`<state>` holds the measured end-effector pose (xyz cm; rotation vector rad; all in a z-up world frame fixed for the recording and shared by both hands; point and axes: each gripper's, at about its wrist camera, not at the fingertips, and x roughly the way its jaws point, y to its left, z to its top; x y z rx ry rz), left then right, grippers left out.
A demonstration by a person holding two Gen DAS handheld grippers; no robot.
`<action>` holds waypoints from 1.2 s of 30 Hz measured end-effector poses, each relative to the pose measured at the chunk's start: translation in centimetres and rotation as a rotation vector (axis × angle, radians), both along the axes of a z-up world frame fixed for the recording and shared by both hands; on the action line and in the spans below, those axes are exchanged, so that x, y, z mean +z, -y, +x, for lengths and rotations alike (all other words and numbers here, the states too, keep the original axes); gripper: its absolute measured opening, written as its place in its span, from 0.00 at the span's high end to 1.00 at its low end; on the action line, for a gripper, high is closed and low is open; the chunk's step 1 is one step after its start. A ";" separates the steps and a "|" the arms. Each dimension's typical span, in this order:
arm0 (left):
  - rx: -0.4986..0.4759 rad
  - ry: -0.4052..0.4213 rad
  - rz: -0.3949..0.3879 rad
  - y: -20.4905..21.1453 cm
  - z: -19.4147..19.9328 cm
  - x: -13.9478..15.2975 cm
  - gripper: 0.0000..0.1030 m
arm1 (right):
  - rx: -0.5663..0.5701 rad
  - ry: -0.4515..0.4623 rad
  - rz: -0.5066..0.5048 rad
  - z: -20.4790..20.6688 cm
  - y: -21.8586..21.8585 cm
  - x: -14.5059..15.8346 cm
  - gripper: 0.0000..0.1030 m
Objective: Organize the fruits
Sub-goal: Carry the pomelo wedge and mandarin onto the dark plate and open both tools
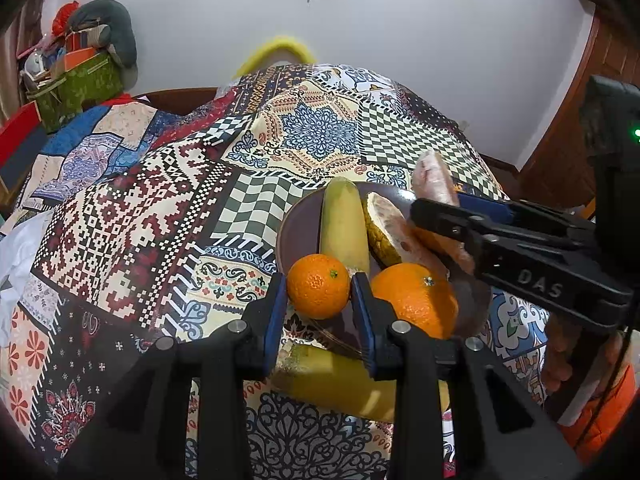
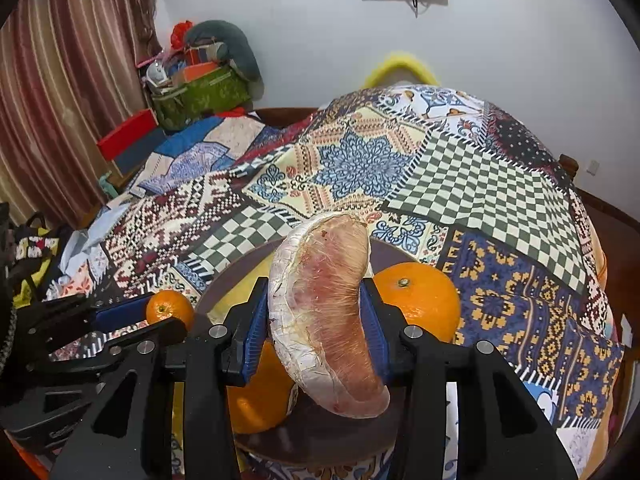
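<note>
A patchwork cloth (image 2: 460, 176) covers the table, with a green box (image 2: 200, 98) and striped curtain (image 2: 68, 92) behind.

The left gripper (image 1: 319, 300) points steeply down, its blue pads pressed on both sides of a small orange (image 1: 318, 286). The right gripper (image 2: 316, 316) points down at a like slope, its pads clamped on a pomelo wedge (image 2: 326, 312) that stands upright between them. A hand (image 1: 568, 360) grips the right gripper's handle, an orange sleeve (image 1: 608, 412) below it.
</note>
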<state>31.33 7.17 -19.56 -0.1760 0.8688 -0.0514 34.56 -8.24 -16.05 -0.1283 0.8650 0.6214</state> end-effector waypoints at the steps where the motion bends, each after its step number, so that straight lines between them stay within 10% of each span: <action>1: -0.002 -0.001 0.003 0.1 0.1 0.0 0.68 | 0.001 -0.004 -0.003 0.0 -0.1 -0.2 0.61; 28: -0.009 0.018 0.021 1.2 -2.5 2.2 0.66 | -0.030 0.082 -0.018 -3.6 2.6 2.5 0.47; 36: -0.015 0.020 0.046 2.3 -5.5 3.3 0.52 | -0.044 0.088 -0.029 -6.8 4.6 3.1 0.47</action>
